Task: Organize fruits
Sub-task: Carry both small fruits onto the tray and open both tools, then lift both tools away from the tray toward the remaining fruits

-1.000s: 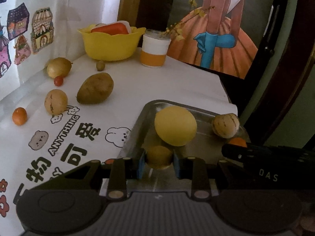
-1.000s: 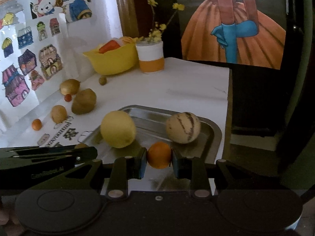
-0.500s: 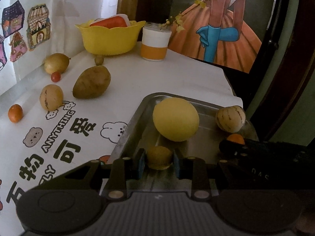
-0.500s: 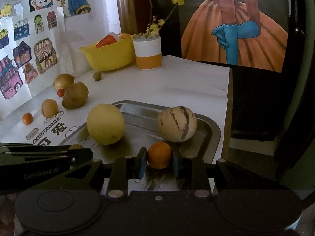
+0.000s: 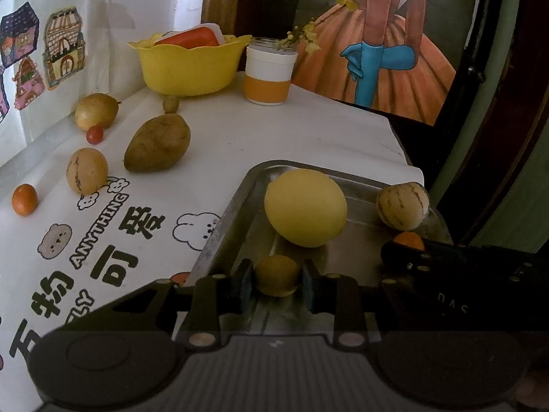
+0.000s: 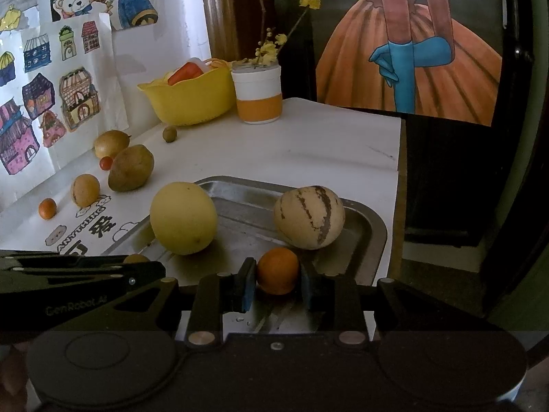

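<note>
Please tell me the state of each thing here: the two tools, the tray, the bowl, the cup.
Left tool: shut on a small brown fruit, over the tray.
Right tool: shut on a small orange, over the tray.
Tray: holds a yellow fruit and a striped melon.
Yellow bowl: filled, upright.
Cup: upright, holds a flowering twig.

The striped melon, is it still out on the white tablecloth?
No, the striped melon sits inside the metal tray, beside the large yellow fruit.
</note>
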Motion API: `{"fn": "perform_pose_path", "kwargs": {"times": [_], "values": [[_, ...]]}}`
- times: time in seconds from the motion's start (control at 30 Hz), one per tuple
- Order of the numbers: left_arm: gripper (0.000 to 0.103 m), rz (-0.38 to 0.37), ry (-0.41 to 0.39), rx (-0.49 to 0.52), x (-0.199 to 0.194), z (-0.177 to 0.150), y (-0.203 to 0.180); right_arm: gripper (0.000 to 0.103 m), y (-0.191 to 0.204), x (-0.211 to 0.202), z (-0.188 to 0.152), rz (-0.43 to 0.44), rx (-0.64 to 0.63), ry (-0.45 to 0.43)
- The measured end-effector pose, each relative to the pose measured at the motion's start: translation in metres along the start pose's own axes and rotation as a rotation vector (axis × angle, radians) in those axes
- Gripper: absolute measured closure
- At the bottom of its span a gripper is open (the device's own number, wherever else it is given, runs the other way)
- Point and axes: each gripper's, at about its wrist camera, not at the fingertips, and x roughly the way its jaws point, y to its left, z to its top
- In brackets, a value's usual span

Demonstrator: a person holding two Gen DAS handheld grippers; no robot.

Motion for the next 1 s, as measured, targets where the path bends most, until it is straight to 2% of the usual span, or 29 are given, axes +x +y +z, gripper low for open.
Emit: {"fn": "perform_pose_path", "kwargs": {"times": [0.13, 0.2, 0.33, 0.4, 0.47, 0.8, 0.93, 1.0], "values": [[0.056, -0.003, 0.008, -0.009, -0.003, 0.002, 0.0, 0.058, 0.001, -0.006, 0.0, 0.002, 0.004, -0.015], [0.045, -0.006, -0.001, -0.01, -0.007, 0.002, 0.0, 0.055, 0.0, -0.013, 0.002, 0.003, 0.006, -0.033], [0.035, -0.008, -0.024, -0.016, -0.02, 0.003, 0.001, 0.047, -0.001, -0.029, 0.005, -0.014, 0.007, -0.065], [0.022, -0.001, -0.035, -0.022, -0.027, 0.002, 0.001, 0.043, -0.002, -0.039, 0.006, -0.025, 0.015, -0.082], [0.015, 0.006, -0.044, -0.027, -0.036, 0.001, 0.004, 0.035, -0.004, -0.05, 0.005, -0.035, 0.028, -0.102], [0.002, 0.024, -0.095, -0.016, -0.085, -0.008, 0.016, 0.011, 0.0, -0.111, -0.009, -0.08, 0.03, -0.155], [0.001, 0.033, -0.113, -0.014, -0.105, -0.017, 0.026, 0.002, 0.009, -0.132, -0.019, -0.082, 0.035, -0.156], [0.001, 0.033, -0.109, -0.01, -0.113, -0.022, 0.031, 0.001, 0.015, -0.142, -0.025, -0.079, 0.03, -0.148]]}}
